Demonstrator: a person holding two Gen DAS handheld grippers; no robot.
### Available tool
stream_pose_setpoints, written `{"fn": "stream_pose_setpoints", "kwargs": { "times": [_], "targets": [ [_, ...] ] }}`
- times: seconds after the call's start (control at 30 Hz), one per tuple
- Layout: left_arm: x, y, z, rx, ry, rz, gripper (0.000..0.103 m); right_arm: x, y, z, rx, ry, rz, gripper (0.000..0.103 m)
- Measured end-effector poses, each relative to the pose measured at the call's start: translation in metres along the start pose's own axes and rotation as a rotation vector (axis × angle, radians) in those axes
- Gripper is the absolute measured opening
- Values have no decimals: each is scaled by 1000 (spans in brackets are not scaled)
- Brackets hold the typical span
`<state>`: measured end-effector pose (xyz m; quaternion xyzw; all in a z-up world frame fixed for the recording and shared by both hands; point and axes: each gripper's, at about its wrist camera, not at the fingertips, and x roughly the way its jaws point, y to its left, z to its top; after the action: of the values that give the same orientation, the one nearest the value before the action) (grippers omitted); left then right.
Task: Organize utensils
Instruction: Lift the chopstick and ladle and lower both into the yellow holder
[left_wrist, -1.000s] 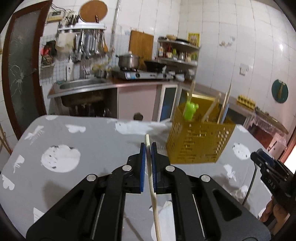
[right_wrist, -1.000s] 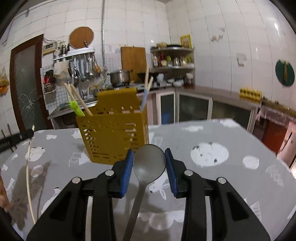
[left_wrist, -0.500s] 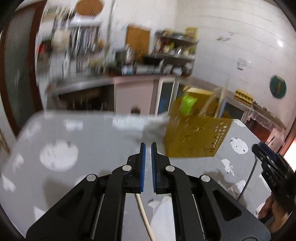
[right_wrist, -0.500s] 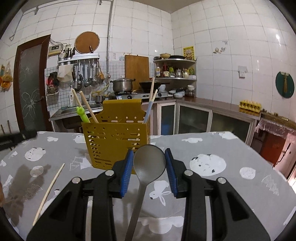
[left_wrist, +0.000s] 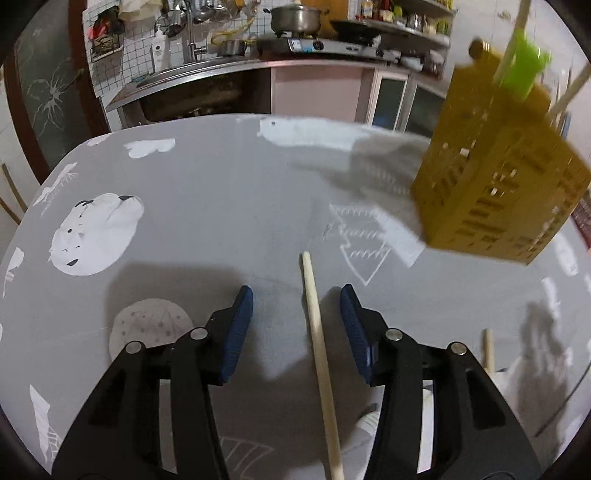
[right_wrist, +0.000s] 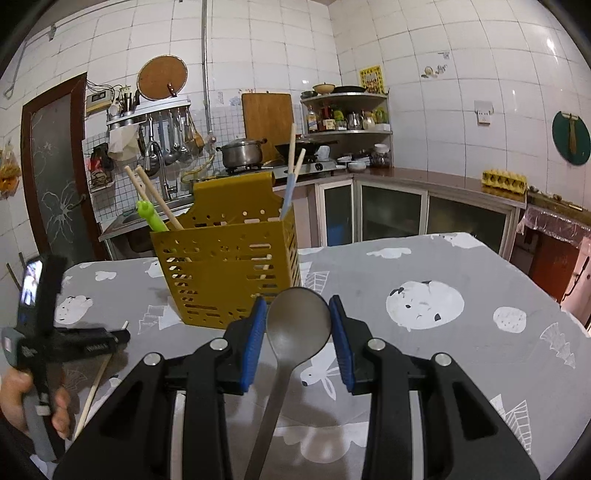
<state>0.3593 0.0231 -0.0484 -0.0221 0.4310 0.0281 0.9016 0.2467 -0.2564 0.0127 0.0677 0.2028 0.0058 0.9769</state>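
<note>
Left wrist view: left tongs (left_wrist: 297, 325) gape around a chopstick (left_wrist: 320, 360) on the worktop (left_wrist: 207, 206); right tongs (right_wrist: 297, 332) clasp a spoon (right_wrist: 295, 328).

Surface (left_wrist: 221, 206): grey cloth, white printed motifs — polar bears, outlined fir trees, dotted circles, rabbit.
Utensil basket (right_wrist: 229, 273): mustard yellow, slotted and punched hole pattern on walls.
Chopstick (left_wrist: 319, 354) on cloth: pale cream wood.
Spoon (right_wrist: 297, 325): dull silver-grey metal.
Left tool (left_wrist: 297, 325): black arms, blue ribbed pads (left_wrist: 236, 332).
Right tool (right_wrist: 297, 328): black, blue pads likewise.
In basket: lime green handle (right_wrist: 149, 216), pale blue stick (right_wrist: 288, 194), cream chopsticks.
Far wall: white tiles; door frame dark red-brown.
</note>
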Motion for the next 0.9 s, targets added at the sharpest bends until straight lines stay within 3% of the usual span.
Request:
{"fn": "stream_pose_setpoints", "kwargs": {
  "times": [0.2,0.33,0.6,0.9],
  "targets": [
    [0,-6,3,4,-1,20,33,7,0,-1,12,18,7,35],
    [0,-4,3,-4,-6,-5,6,8,1,-1,14,17,9,35],
    [-6,-7,1,-11,-16,-40,5,8,1,0,13,7,4,35],
    [-73,-15,1,18,-186,-136,4,-8,5,4,-3,-40,9,35]
  ]
}}
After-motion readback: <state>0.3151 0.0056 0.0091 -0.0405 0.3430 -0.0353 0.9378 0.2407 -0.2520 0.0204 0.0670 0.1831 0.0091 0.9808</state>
